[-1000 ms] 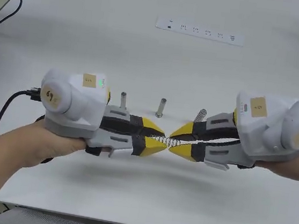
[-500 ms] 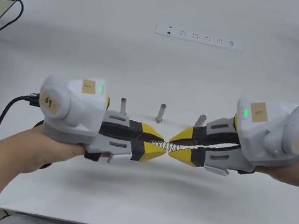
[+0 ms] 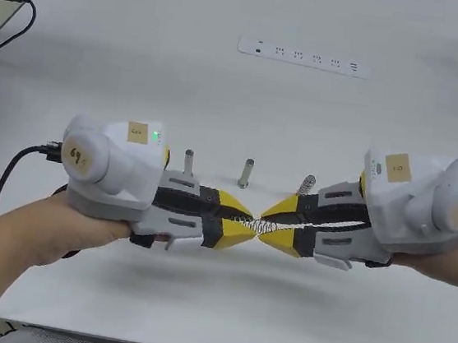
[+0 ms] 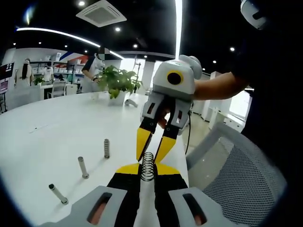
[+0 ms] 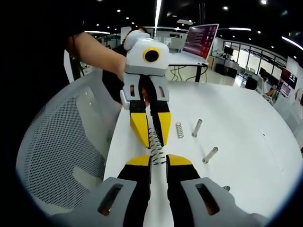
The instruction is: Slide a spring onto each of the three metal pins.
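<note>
At bench front, mid-air: left gripper [image 3: 246, 221] jaws clamped on one end of spring [image 4: 147, 162]. Right gripper [image 3: 270, 225] jaws clamped on other end, tips nearly meeting, spring level between them. Just beyond on white table [image 3: 223, 80]: bare pin [image 3: 188, 161] and second bare pin [image 3: 246, 173], both upright. Second spring [image 3: 306, 184] stands upright at row's right end. Power strip [image 3: 304, 53] well behind.

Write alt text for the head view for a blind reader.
The left gripper and right gripper meet tip to tip over a white table, both shut on one spring. Behind them stand three metal pins, the right-hand pin already wearing a spring.
</note>
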Demonstrator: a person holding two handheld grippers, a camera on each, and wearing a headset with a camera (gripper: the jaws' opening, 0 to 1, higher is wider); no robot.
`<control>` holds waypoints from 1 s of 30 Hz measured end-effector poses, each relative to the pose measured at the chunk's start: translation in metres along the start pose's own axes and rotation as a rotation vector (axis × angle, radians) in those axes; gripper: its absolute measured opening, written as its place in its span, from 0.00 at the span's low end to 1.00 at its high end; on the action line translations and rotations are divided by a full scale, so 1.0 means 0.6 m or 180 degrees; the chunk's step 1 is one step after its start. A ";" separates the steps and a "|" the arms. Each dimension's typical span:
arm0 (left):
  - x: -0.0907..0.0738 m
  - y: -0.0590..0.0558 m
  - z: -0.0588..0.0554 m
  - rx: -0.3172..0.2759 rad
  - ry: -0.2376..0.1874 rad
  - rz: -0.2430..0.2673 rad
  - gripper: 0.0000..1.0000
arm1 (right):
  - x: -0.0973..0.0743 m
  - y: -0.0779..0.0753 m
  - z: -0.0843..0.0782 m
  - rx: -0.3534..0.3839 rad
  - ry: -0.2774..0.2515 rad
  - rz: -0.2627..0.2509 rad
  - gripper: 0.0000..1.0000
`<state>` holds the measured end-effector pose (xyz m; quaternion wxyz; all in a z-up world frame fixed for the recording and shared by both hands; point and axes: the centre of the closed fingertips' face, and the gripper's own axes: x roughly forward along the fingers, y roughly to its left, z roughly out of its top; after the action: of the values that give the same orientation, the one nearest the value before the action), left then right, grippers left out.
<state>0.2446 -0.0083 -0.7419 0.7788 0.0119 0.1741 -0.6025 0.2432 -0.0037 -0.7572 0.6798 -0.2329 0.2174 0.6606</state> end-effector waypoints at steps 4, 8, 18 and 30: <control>-0.002 0.000 0.002 -0.0026 -0.0016 -0.0009 0.02 | -0.002 -0.002 -0.004 0.0034 -0.0006 -0.0032 0.08; -0.001 0.000 0.001 -0.0030 -0.0025 -0.0017 0.02 | -0.004 -0.001 -0.001 -0.0061 -0.0025 -0.0026 0.07; -0.001 0.001 -0.007 -0.0027 0.0007 -0.0014 0.02 | -0.009 -0.002 0.011 0.0062 -0.0097 -0.0030 0.07; -0.004 0.000 -0.011 -0.0024 0.0041 -0.0026 0.03 | -0.015 0.004 0.029 0.0054 -0.0164 -0.0012 0.07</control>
<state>0.2422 -0.0045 -0.7471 0.7753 0.0121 0.1813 -0.6049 0.2402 -0.0001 -0.7382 0.6884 -0.2105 0.2050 0.6632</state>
